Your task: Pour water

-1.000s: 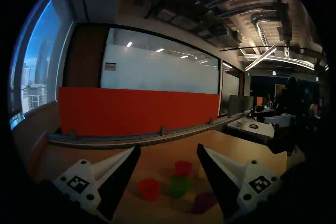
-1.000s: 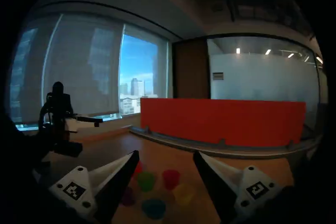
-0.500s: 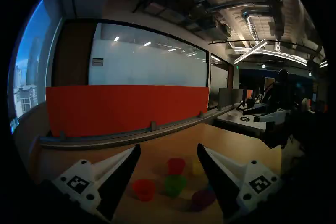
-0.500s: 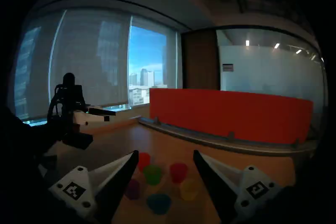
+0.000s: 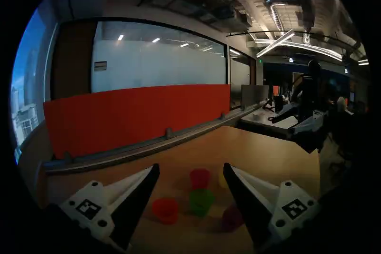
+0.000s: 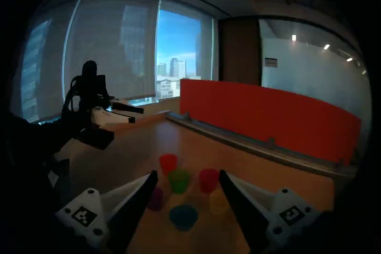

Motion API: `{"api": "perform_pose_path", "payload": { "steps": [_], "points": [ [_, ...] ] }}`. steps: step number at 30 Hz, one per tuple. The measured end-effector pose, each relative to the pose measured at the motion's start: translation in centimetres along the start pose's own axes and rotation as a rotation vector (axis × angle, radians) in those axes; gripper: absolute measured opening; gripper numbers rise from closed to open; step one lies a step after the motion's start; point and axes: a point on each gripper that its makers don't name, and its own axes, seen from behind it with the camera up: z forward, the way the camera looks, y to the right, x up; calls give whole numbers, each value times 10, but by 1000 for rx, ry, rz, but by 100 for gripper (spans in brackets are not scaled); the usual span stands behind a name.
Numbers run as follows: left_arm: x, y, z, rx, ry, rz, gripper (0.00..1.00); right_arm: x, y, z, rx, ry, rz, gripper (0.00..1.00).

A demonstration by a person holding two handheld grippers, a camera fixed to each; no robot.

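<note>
Cups (image 6: 179,180) x6 clustered on 1 wooden desk (image 6: 143,144).

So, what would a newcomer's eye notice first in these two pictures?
First the cluster of coloured cups on the wooden table, just ahead of the open right gripper. Then the long orange-red partition behind them, and the bright window showing city towers.

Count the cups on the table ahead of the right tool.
6. The orange-red cup is farthest back; green cup and red cup next; purple cup left, yellow cup right; blue cup nearest. The right tool could hide others.
</note>
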Motion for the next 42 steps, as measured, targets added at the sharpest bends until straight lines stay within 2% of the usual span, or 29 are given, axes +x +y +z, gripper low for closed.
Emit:
{"api": "perform_pose_path", "payload": {
  "steps": [8,14,26,33,42],
  "points": [
    [-16,-4,11,-14,-35,8,100,-12,0,8,11,-24,3,100],
    [-32,-5,25,-31,-65,7,100,-29,1,14,21,-59,7,100],
    [-70,-6,54,-50,-146,22,100,-69,2,29,28,-125,-24,100],
    [-90,0,69,-73,-181,23,100,-95,0,38,35,-157,-18,100],
    [-114,8,84,-95,-230,57,100,-123,-4,47,46,-203,-24,100]
  ]
}}
